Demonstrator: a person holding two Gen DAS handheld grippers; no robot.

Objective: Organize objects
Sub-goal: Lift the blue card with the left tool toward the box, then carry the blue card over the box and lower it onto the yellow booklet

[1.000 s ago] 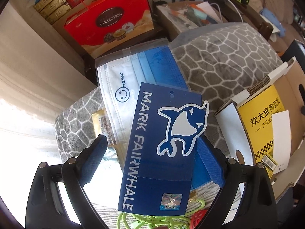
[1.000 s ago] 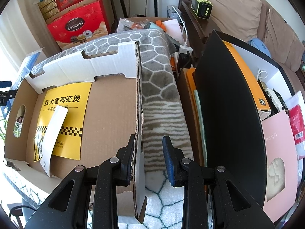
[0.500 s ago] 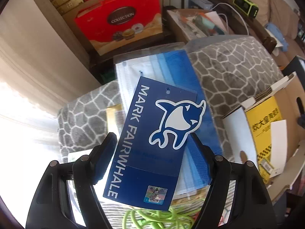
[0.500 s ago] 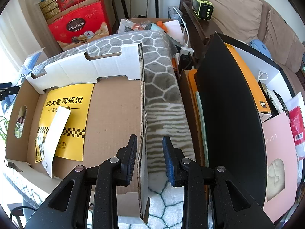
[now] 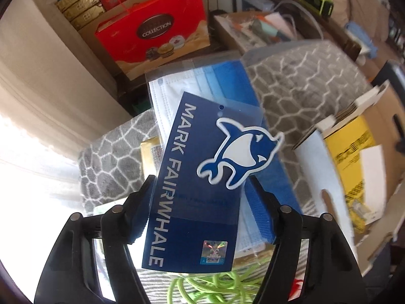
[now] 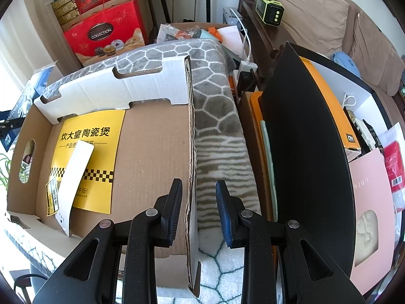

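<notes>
Left wrist view: left gripper points steeply down over a grey blanket with a white honeycomb pattern
Left fingers: its jaws have just been closing; the blue pads now sit against both long edges of the blue card, so the card is pinched between them
Blue card: dark blue, printed MARK FAIRWHALE with a whale logo, tilted, lying over a clear pack of face masks in white and blue shades
Under the card: a gold packet shows at the left, a green cord is coiled at the bottom
Only in this view: the card's face, the masks and the cord
Right wrist view: right gripper points down at the edge of an open cardboard box
Right fingers: narrow, straddling the upright box wall; the left pad seems to touch it, the right pad stands clear, so whether it is gripped I cannot tell
Box contents: a yellow leaflet with Chinese print and a white paper strip across it
Only in this view: a black board on edge to the right, orange boxes behind it, a pink pouch
Room: both views show a red gift box marked COLLECTION against pale curtains; a brown sofa stands at the right
</notes>
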